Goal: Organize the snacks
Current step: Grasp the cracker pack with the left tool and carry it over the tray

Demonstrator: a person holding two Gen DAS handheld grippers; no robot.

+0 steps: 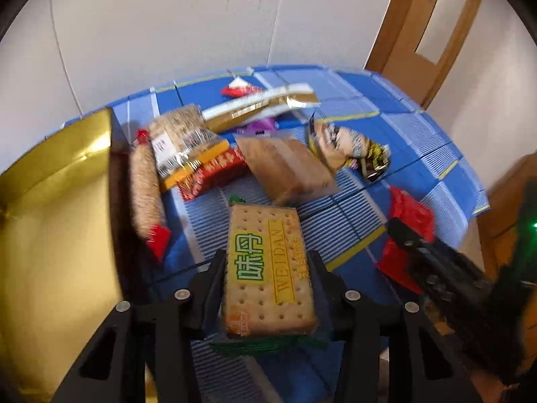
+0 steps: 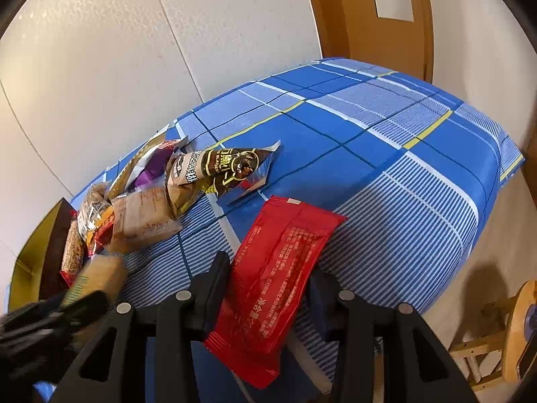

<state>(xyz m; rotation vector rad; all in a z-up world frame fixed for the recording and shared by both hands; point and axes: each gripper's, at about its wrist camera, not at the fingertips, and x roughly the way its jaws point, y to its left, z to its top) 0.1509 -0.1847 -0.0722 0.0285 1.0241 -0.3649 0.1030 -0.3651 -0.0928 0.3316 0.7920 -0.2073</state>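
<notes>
Snacks lie scattered over a table (image 2: 386, 154) covered with a blue checked cloth, most of them heaped near a gold box (image 1: 57, 201) that stands open at the left edge. The left gripper (image 1: 266, 268) pinches a cracker pack (image 1: 268, 268) printed with green characters and the word WEIDAN; its black fingers (image 1: 214, 278) press on both long sides of the pack, which is held just above the cloth, close beside the box. The right gripper (image 2: 268, 272) is clamped on a red packet (image 2: 275, 268), one finger on each edge, with the packet's far end pointing out over the cloth. In the heap beside the box I can see a long grain bar with red ends (image 1: 146, 194), a clear-wrapped seeded bar (image 1: 178, 134), a brown wrapped cake (image 1: 285, 168) and a dark triangular packet with gold print (image 2: 228, 168). A long gold-and-white wrapper (image 1: 261, 105) lies further back with a small red sachet (image 1: 240, 89) behind it. A wooden door (image 2: 369, 16) stands past the table's far corner.
</notes>
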